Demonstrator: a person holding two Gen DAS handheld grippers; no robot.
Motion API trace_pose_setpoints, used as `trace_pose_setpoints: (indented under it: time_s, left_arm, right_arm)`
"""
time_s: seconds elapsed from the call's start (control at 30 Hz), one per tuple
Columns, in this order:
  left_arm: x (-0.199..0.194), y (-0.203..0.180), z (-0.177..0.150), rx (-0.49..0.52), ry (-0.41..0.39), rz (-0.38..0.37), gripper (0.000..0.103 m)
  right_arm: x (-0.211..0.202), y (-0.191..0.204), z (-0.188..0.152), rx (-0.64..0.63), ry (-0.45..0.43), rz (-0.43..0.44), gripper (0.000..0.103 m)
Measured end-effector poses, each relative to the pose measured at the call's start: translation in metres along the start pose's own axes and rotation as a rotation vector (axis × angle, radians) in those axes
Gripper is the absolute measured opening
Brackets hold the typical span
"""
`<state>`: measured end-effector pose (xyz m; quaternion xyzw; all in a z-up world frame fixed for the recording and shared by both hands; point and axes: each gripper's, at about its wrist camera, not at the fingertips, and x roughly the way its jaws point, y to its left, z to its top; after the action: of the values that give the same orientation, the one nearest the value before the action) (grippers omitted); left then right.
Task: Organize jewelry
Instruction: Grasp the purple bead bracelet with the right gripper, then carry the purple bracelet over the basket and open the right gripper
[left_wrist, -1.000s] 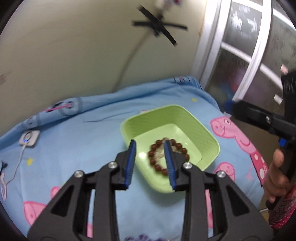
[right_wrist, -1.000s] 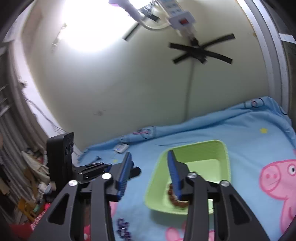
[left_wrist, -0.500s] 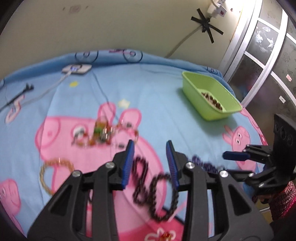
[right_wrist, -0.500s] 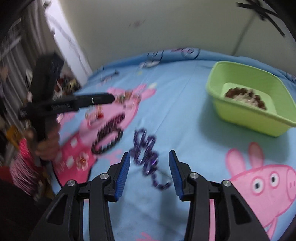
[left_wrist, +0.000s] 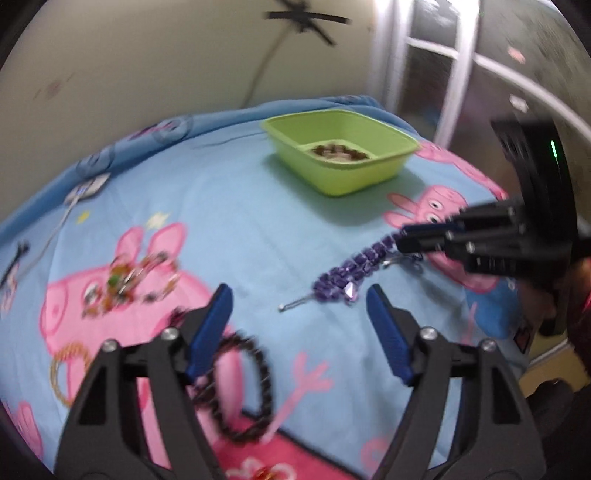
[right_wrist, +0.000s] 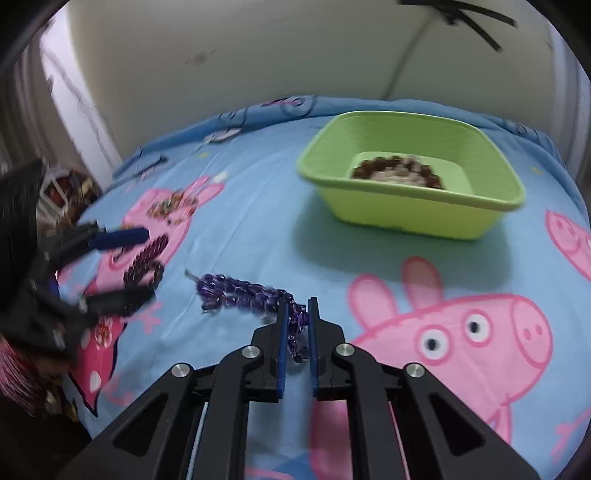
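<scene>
A purple bead bracelet (right_wrist: 240, 291) lies stretched on the blue cartoon sheet. My right gripper (right_wrist: 297, 314) is shut on its near end; it shows in the left wrist view (left_wrist: 404, 238) with the purple bracelet (left_wrist: 351, 273) trailing from it. My left gripper (left_wrist: 299, 328) is open and empty, above a dark bead bracelet (left_wrist: 247, 387). The green tub (right_wrist: 410, 177) holds a brown bead bracelet (right_wrist: 397, 171); the tub also shows in the left wrist view (left_wrist: 340, 158).
A tangle of small jewelry (left_wrist: 129, 277) and a gold chain ring (left_wrist: 68, 365) lie at the left on the pink pig print. A white charger with cable (left_wrist: 86, 190) sits near the wall. A window frame (left_wrist: 461, 74) stands at the right.
My right gripper has closed on the purple bracelet's end. My left gripper has opened wider and swung right, over the dark bracelet. Both views are blurred by motion.
</scene>
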<state>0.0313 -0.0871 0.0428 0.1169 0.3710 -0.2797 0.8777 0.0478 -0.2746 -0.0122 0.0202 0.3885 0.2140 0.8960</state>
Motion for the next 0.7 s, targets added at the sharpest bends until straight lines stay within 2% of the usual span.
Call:
trace_pose_setpoints:
  time_s: [0.07,0.23,0.27,0.3,0.33,0.4,0.57,0.7]
  left_arm:
    - [0.015,-0.016,0.006,0.059,0.021,-0.007,0.074]
    - [0.052,-0.040,0.023,0.128,0.064,-0.028,0.074]
    - [0.060,-0.044,0.025,0.138,0.076,-0.028,0.070]
    - [0.068,-0.046,0.027,0.140,0.100,-0.036,0.053]
    - [0.072,-0.046,0.028,0.134,0.114,-0.057,0.048]
    - [0.073,-0.042,0.037,0.110,0.111,-0.076,0.009]
    - [0.055,-0.032,0.066,0.057,0.062,-0.101,0.006]
    - [0.038,-0.027,0.098,0.046,0.011,-0.124,0.006]
  right_arm:
    - [-0.004,-0.008,0.000,0.027,-0.009,0.017,0.000]
    - [-0.015,-0.011,0.006,0.048,-0.046,0.082,0.000]
    - [-0.020,-0.011,0.008,0.051,-0.055,0.099,0.000]
    - [-0.026,-0.011,0.011,0.058,-0.071,0.127,0.000]
    - [-0.031,-0.012,0.014,0.063,-0.084,0.148,0.000]
    - [-0.042,-0.012,0.022,0.070,-0.115,0.181,0.000]
    - [-0.056,-0.022,0.044,0.094,-0.157,0.246,0.000]
    - [-0.076,-0.040,0.075,0.137,-0.227,0.287,0.000]
